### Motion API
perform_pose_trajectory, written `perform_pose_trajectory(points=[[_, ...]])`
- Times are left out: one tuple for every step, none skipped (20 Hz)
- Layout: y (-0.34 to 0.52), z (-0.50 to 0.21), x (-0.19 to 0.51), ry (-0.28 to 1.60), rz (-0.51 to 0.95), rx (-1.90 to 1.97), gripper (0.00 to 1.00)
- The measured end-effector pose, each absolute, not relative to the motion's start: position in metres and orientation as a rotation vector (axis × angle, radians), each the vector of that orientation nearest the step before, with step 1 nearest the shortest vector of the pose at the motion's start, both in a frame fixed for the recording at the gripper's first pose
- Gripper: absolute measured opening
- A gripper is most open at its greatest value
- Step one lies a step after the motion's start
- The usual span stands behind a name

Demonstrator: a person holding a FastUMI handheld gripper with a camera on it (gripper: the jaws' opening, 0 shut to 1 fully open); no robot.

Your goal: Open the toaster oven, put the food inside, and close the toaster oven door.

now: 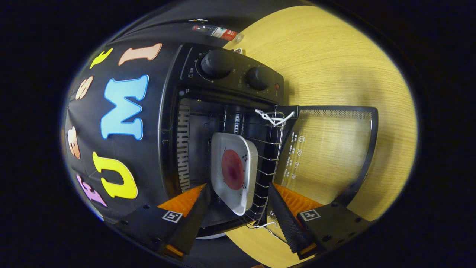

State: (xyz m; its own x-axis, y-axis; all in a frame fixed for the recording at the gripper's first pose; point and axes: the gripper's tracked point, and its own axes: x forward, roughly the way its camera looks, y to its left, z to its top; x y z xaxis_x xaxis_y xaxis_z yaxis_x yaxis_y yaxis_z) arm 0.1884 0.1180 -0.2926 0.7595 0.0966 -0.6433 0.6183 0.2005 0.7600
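The toaster oven (223,123) is open. In this view it looks turned on its side, with its two round knobs (217,63) up at about 12 o'clock from the opening. The glass door (331,149) hangs wide open and lies flat over the yellow wooden table (334,63), out at 3 o'clock from the opening. You can see the wood right through the glass.

A wire rack (269,163) sits in the mouth of the oven. A white string (273,117) is tied at the rack's far corner, close to the door hinge.

The food is a round, dark red slice (232,169). It lies in the middle of a white square dish (235,173) with rounded corners. The dish rests against the wire rack, inside the oven opening.

The gripper (238,212) is open, and its two fingers stand wide apart. The near corner of the dish is in the gap between them. One finger (193,219) is at about 8 o'clock from the dish, and the other finger (286,219) is at about 4 o'clock from it. I cannot tell if either finger touches the dish, but they are not squeezing it.

A plastic bottle (217,32) with a red label lies far behind the oven, at 12 o'clock, beside the black cloth wall
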Motion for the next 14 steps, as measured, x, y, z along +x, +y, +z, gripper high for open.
perform_pose_trajectory(points=[[0.119,-0.293,0.182,0.669,-0.391,1.319,0.98],[0.122,-0.292,0.176,0.69,-0.375,1.303,0.98],[0.126,-0.289,0.17,0.707,-0.348,1.275,0.98],[0.129,-0.286,0.164,0.734,-0.312,1.224,0.98],[0.131,-0.284,0.157,0.754,-0.274,1.156,0.98],[0.132,-0.281,0.151,0.772,-0.238,1.085,0.98],[0.131,-0.279,0.145,0.781,-0.217,1.03,0.98],[0.132,-0.275,0.138,0.792,-0.188,0.986,0.98],[0.133,-0.273,0.133,0.801,-0.164,0.948,0.98],[0.133,-0.272,0.127,0.813,-0.143,0.91,0.98],[0.134,-0.272,0.12,0.822,-0.123,0.869,0.98],[0.134,-0.273,0.113,0.835,-0.103,0.823,0.98],[0.134,-0.274,0.106,0.848,-0.083,0.779,0.98],[0.135,-0.276,0.099,0.863,-0.064,0.74,0.98]])
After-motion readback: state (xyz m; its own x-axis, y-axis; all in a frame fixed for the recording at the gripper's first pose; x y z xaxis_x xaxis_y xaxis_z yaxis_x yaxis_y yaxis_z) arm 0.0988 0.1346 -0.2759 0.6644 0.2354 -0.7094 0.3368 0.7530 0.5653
